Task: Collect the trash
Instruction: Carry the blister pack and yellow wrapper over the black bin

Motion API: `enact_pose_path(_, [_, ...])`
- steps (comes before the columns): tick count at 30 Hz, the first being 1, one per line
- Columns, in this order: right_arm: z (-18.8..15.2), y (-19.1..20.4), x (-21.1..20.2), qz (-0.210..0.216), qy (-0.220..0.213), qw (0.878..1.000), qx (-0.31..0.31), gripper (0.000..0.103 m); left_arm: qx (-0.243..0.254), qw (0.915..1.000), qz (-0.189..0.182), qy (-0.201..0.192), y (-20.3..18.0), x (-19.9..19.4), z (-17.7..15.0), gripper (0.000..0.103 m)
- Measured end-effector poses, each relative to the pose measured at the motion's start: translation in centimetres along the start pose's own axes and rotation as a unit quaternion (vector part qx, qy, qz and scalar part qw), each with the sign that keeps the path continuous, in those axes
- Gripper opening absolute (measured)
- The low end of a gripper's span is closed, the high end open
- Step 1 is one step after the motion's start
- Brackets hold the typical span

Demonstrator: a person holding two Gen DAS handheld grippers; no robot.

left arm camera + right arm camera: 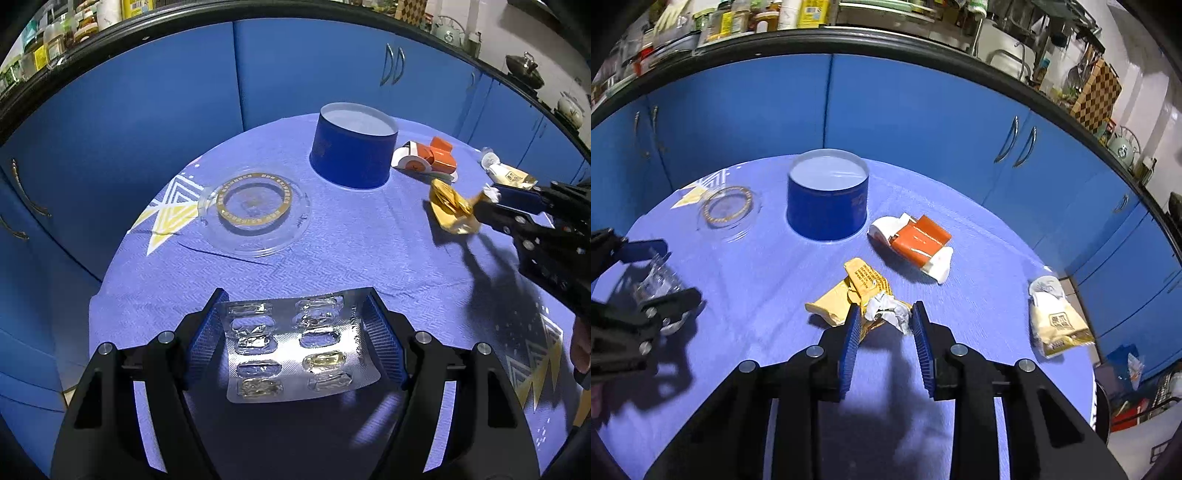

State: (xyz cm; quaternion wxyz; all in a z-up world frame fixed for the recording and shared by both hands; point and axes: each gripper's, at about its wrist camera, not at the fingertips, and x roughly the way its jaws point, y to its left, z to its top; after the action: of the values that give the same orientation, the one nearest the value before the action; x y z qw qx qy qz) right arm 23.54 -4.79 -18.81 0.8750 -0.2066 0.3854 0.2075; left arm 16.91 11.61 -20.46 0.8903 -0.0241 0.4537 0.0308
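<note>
Now our left tongs (291, 332) clamp the stiff, light blister pack (295, 347) by its edges, near us. Rightward, our right tongs (884, 325) pinch the crumpled yellow wrapper (857, 291), soft, at mid-surface.

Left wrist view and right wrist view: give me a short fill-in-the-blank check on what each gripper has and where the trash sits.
1. The left gripper has its jaws on the silver foil ____ pack.
2. The right gripper has its jaws around the crumpled ____ wrapper.
3. The clear plastic lid with the gold ring lies ____ the round blue tub, apart from it.

Missing words: blister; yellow; beside
</note>
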Motion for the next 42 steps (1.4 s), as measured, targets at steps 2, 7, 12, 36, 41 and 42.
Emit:
enact_pose_path(2, [-0.2, 0.0, -0.8, 0.0, -0.003, 1.0, -0.003, 0.028, 0.003, 1.0, -0.001, -0.005, -0.2, -0.5, -0.1, 0.073])
enact_pose_path(7, [-0.6, 0.0, -3.5, -0.013, -0.023, 1.0, -0.014, 0.028, 0.01, 0.9997, -0.004, -0.021, -0.9, -2.0, 0.1, 0.073])
enact_pose_path(12, [-0.8, -0.6, -5.9, -0.028, -0.039, 0.999, -0.018, 0.028, 0.024, 0.9991, -0.008, -0.035, -2.3, -3.4, 0.5, 0.073])
enact_pose_path(36, [-6.9, -9.6, -12.4, -0.104, -0.061, 0.992, 0.03, 0.028, 0.137, 0.9866, -0.035, -0.081, -14.3, -7.7, 2.7, 0.073])
enact_pose_path(41, [-8.2, -11.6, -13.6, -0.119, -0.067, 0.99, 0.041, 0.028, 0.163, 0.9811, -0.048, -0.092, -17.7, -8.2, 3.7, 0.073])
enact_pose_path(42, [-8.4, -12.0, -13.8, -0.122, -0.069, 0.989, 0.043, 0.028, 0.168, 0.98, -0.05, -0.093, -18.3, -8.3, 3.9, 0.073])
